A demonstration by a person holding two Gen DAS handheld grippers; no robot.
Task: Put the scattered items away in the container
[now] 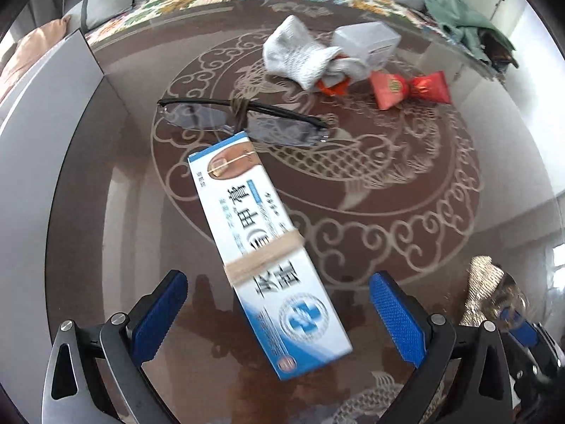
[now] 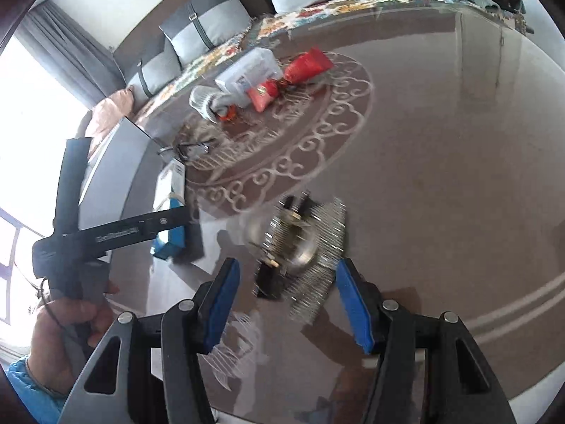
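A blue-and-white medicine box (image 1: 263, 247) with a rubber band lies on the brown glass table (image 1: 441, 183). Its near end is between the fingers of my open left gripper (image 1: 277, 312), untouched. Beyond it lie glasses (image 1: 243, 120), a white sock (image 1: 300, 54), a white box (image 1: 370, 40) and a red candy pouch (image 1: 409, 88). My right gripper (image 2: 286, 304) is open, its fingers on either side of a blurred metal slicker brush (image 2: 303, 243); no contact shows. The box (image 2: 169, 208) and the left gripper (image 2: 106, 233) appear at left in the right wrist view.
A grey container wall (image 1: 53, 113) stands at the table's left side. A sofa with grey cushions (image 2: 201, 24), a floral cover (image 1: 176, 3) and green cloth (image 1: 462, 21) lies behind the table. The brush also shows at the right in the left wrist view (image 1: 491, 289).
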